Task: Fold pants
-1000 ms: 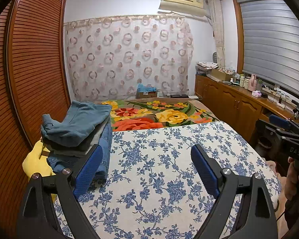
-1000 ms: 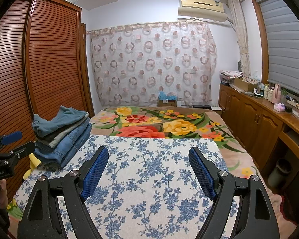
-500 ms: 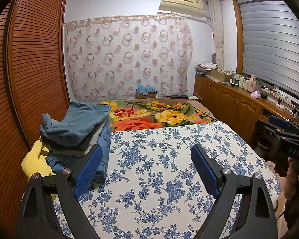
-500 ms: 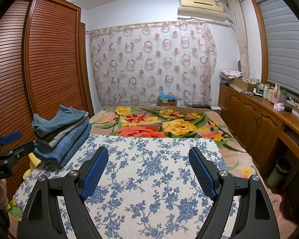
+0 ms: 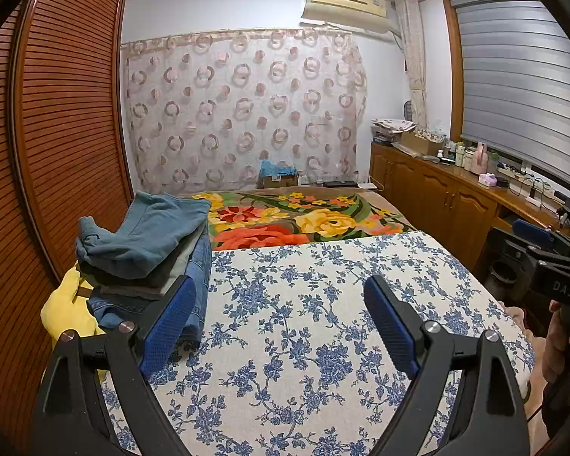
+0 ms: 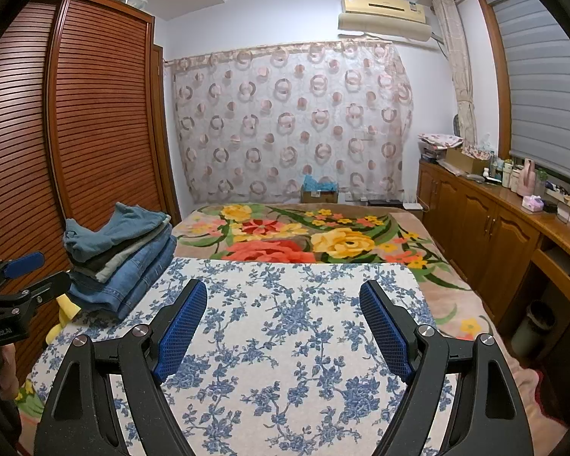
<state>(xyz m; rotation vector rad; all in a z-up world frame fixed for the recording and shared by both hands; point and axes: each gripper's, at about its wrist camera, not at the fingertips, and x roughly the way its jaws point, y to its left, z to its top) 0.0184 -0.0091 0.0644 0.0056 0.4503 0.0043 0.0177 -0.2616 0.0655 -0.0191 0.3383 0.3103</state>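
Note:
A stack of folded pants [image 5: 148, 250] [image 6: 121, 258] lies at the left edge of the bed, a teal pair on top, grey and blue denim pairs below. My left gripper [image 5: 279, 296] hovers open over the blue-flowered cloth [image 5: 304, 323], its left finger just in front of the stack, nothing between the pads. My right gripper [image 6: 283, 300] also stands open and empty above the same cloth [image 6: 285, 342], to the right of the stack. Each view catches the other gripper at its edge, held by a hand.
A yellow item [image 5: 66, 311] sits beside the stack against the brown louvred wardrobe [image 5: 57, 133]. A bright flower blanket [image 6: 307, 239] covers the far bed. Wooden cabinets [image 6: 486, 235] with bottles run along the right; a bin [image 6: 532, 326] stands below.

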